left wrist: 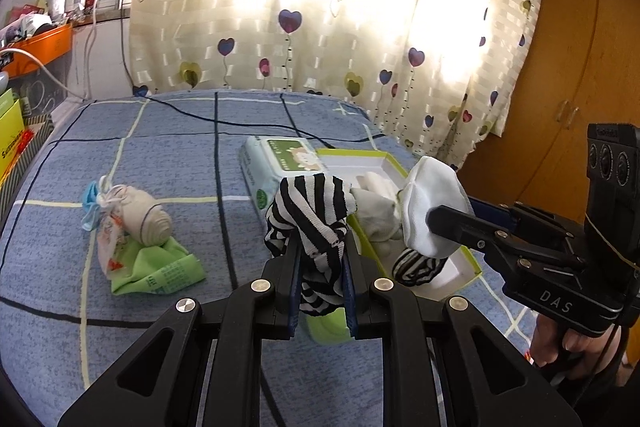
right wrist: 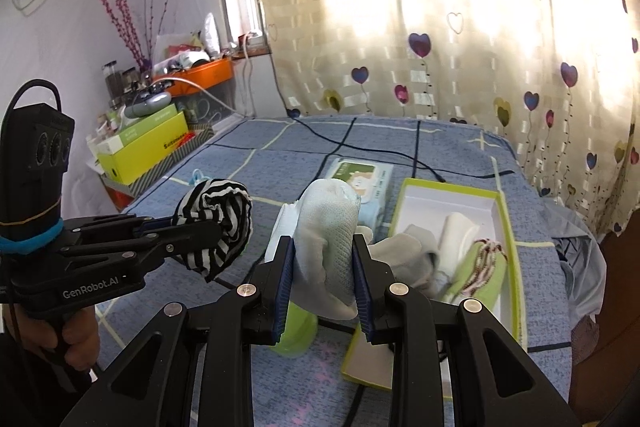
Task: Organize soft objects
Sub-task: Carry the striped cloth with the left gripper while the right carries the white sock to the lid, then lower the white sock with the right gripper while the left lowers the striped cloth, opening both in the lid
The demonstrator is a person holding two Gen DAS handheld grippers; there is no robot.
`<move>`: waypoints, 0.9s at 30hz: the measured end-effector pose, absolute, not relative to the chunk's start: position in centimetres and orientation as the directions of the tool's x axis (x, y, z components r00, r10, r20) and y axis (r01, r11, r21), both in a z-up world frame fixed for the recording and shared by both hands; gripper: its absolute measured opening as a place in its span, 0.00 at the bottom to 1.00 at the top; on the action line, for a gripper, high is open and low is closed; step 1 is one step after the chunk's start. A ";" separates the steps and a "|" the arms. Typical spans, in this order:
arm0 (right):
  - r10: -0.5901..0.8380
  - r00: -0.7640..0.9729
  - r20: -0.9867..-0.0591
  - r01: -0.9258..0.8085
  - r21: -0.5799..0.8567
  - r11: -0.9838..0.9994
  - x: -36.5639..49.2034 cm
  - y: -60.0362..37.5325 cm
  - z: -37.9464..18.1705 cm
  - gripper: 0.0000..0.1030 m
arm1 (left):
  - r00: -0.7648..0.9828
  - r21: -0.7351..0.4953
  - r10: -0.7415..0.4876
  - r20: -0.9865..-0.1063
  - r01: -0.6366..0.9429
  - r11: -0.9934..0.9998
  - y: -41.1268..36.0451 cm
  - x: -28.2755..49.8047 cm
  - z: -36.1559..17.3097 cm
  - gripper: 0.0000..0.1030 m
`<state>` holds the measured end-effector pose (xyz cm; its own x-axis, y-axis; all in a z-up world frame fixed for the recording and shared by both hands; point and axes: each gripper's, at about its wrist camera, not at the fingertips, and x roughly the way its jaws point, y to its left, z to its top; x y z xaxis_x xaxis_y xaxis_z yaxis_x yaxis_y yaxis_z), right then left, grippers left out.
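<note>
My left gripper point(left wrist: 322, 247) is shut on a black-and-white striped sock point(left wrist: 312, 203), which bunches up above the fingers. My right gripper point(right wrist: 323, 245) is shut on a white sock point(right wrist: 328, 211). Both are held above the blue checked bed, side by side and close together. In the right wrist view the left gripper point(right wrist: 216, 231) shows at the left with the striped sock point(right wrist: 218, 219). In the left wrist view the right gripper point(left wrist: 432, 217) and white sock point(left wrist: 432, 187) hang over a green-rimmed box point(left wrist: 360, 151). The box point(right wrist: 506, 223) holds a grey sock point(right wrist: 404, 247), a white cloth point(right wrist: 460, 231) and a green striped sock point(right wrist: 480, 271).
A wet-wipes pack point(left wrist: 280, 163) lies behind the box. A rolled beige sock point(left wrist: 148, 219), a green cloth point(left wrist: 160, 267) and a blue mask point(left wrist: 90, 203) lie on the bed's left part. A black cable point(left wrist: 240, 123) crosses the bed. A cluttered shelf point(right wrist: 160, 131) stands to the left, a wooden wardrobe point(left wrist: 568, 75) to the right.
</note>
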<state>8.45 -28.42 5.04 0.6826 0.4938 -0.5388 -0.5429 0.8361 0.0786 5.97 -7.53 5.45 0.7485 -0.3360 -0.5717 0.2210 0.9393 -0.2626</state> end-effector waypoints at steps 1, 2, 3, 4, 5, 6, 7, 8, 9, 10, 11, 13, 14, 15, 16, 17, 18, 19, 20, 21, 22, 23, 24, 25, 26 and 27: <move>0.490 0.687 -0.537 -0.538 0.079 0.839 8.4 -28.7 5.1 0.26 | 0.748 -0.262 -0.339 -0.570 0.226 0.938 -7.8 6.0 5.5 0.17; 0.484 0.693 -0.534 -0.529 0.079 0.845 8.4 -29.3 5.1 0.26 | 0.748 -0.259 -0.343 -0.568 0.233 0.937 -8.1 6.1 5.7 0.17; 0.479 0.697 -0.533 -0.522 0.081 0.849 8.4 -29.7 5.1 0.26 | 0.748 -0.257 -0.346 -0.567 0.238 0.937 -8.4 6.2 5.8 0.17; 0.473 0.702 -0.532 -0.512 0.083 0.855 8.4 -30.1 5.1 0.26 | 0.746 -0.256 -0.352 -0.566 0.247 0.935 -8.8 6.3 5.9 0.17; 0.466 0.707 -0.532 -0.503 0.085 0.860 8.3 -30.5 5.0 0.26 | 0.744 -0.254 -0.358 -0.565 0.256 0.933 -9.2 6.4 5.9 0.17; 0.458 0.712 -0.531 -0.492 0.088 0.866 8.4 -31.1 5.0 0.26 | 0.742 -0.253 -0.362 -0.565 0.262 0.931 -9.4 6.5 6.0 0.17; 0.453 0.716 -0.532 -0.484 0.090 0.870 8.4 -31.5 4.9 0.26 | 0.739 -0.252 -0.368 -0.565 0.271 0.929 -9.8 6.7 6.1 0.17; 0.445 0.720 -0.532 -0.473 0.093 0.876 8.5 -32.1 4.9 0.26 | 0.735 -0.251 -0.375 -0.565 0.280 0.927 -10.3 6.8 6.1 0.17; 0.438 0.725 -0.533 -0.463 0.093 0.881 8.6 -32.6 4.8 0.26 | 0.731 -0.251 -0.382 -0.565 0.288 0.924 -10.7 6.9 6.1 0.17; 0.430 0.729 -0.533 -0.454 0.095 0.886 8.6 -33.0 4.8 0.26 | 0.729 -0.250 -0.387 -0.565 0.295 0.922 -11.0 7.0 6.2 0.17; 0.426 0.732 -0.532 -0.447 0.096 0.889 8.6 -33.3 4.8 0.26 | 0.726 -0.250 -0.393 -0.565 0.304 0.919 -11.4 7.1 6.2 0.17; 0.413 0.739 -0.533 -0.431 0.098 0.897 8.6 -34.2 4.6 0.26 | 0.719 -0.250 -0.404 -0.565 0.317 0.915 -12.1 7.2 6.2 0.17; 0.408 0.741 -0.533 -0.424 0.099 0.900 8.6 -34.6 4.6 0.26 | 0.716 -0.250 -0.408 -0.566 0.323 0.913 -12.4 7.3 6.2 0.17; 0.402 0.744 -0.534 -0.416 0.100 0.904 8.6 -35.0 4.5 0.26 | 0.712 -0.251 -0.414 -0.567 0.329 0.910 -12.8 7.4 6.2 0.17; 0.398 0.745 -0.535 -0.411 0.101 0.906 8.7 -35.3 4.4 0.26 | 0.710 -0.251 -0.417 -0.568 0.333 0.909 -13.0 7.5 6.1 0.17; 0.393 0.746 -0.537 -0.405 0.102 0.909 8.7 -35.6 4.4 0.26 | 0.707 -0.251 -0.421 -0.569 0.338 0.907 -13.3 7.5 6.1 0.17; 0.389 0.747 -0.539 -0.400 0.102 0.911 8.8 -35.9 4.3 0.26 | 0.704 -0.251 -0.424 -0.570 0.342 0.905 -13.6 7.5 6.1 0.17; 0.386 0.748 -0.540 -0.397 0.103 0.912 8.8 -36.1 4.2 0.26 | 0.701 -0.251 -0.427 -0.571 0.346 0.904 -13.8 7.6 6.0 0.17; 0.382 0.748 -0.542 -0.392 0.103 0.914 8.9 -36.4 4.1 0.26 | 0.697 -0.251 -0.430 -0.573 0.351 0.902 -14.1 7.6 6.0 0.17; 0.378 0.749 -0.545 -0.388 0.103 0.916 8.9 -36.6 3.9 0.26 | 0.693 -0.251 -0.434 -0.575 0.356 0.900 -14.3 7.6 5.9 0.17; 0.374 0.747 -0.549 -0.383 0.104 0.918 8.9 -36.9 3.7 0.26 | 0.690 -0.251 -0.437 -0.577 0.360 0.899 -14.5 7.6 5.8 0.17; 0.371 0.746 -0.553 -0.379 0.105 0.919 9.0 -37.1 3.5 0.26 | 0.684 -0.252 -0.441 -0.581 0.364 0.897 -14.8 7.6 5.6 0.17; 0.365 0.744 -0.560 -0.372 0.108 0.922 9.0 -37.5 3.2 0.26 | 0.678 -0.253 -0.445 -0.585 0.368 0.894 -15.0 7.7 5.5 0.17; 0.362 0.742 -0.565 -0.366 0.111 0.924 9.1 -37.7 3.0 0.26 | 0.672 -0.255 -0.448 -0.589 0.372 0.893 -15.3 7.7 5.3 0.17; 0.357 0.738 -0.573 -0.358 0.116 0.926 9.2 -38.1 2.7 0.26 | 0.665 -0.257 -0.452 -0.594 0.376 0.890 -15.5 7.8 5.1 0.17; 0.354 0.736 -0.577 -0.353 0.119 0.928 9.2 -38.3 2.4 0.26 | 0.656 -0.260 -0.458 -0.600 0.381 0.887 -15.8 7.8 4.9 0.17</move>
